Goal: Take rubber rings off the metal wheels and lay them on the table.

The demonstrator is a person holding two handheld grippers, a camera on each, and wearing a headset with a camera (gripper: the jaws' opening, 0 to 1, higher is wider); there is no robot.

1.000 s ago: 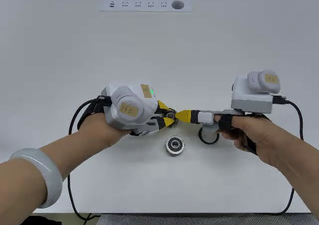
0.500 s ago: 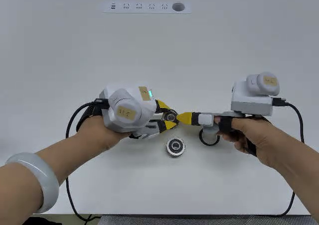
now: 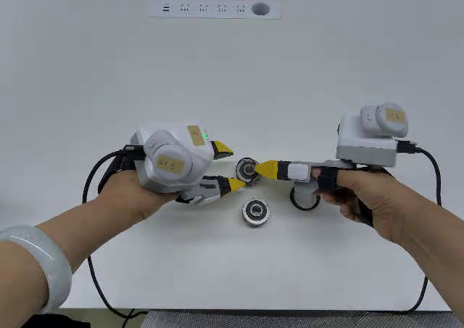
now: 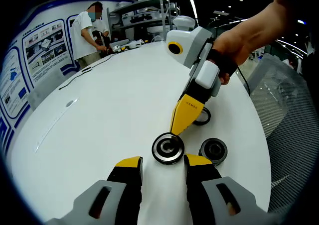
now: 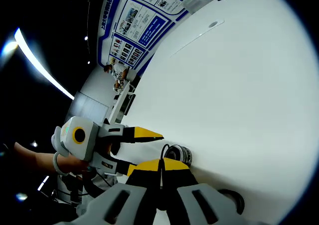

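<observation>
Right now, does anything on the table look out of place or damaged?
Nothing looks damaged. Only one metal wheel stands on edge, pinched at the tip of the right claw, while the other wheel and a loose rubber ring lie flat on the table.

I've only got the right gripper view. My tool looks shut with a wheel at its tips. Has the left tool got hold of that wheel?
Observer: No. The left tool is open. Its yellow tips are spread wider than the wheel, which sits just ahead of them, unclamped.
Operator: Any other wheel about?
Observer: Yes. A second wheel lies on the table, apart from the first and nearer the person than your right tool.
</observation>
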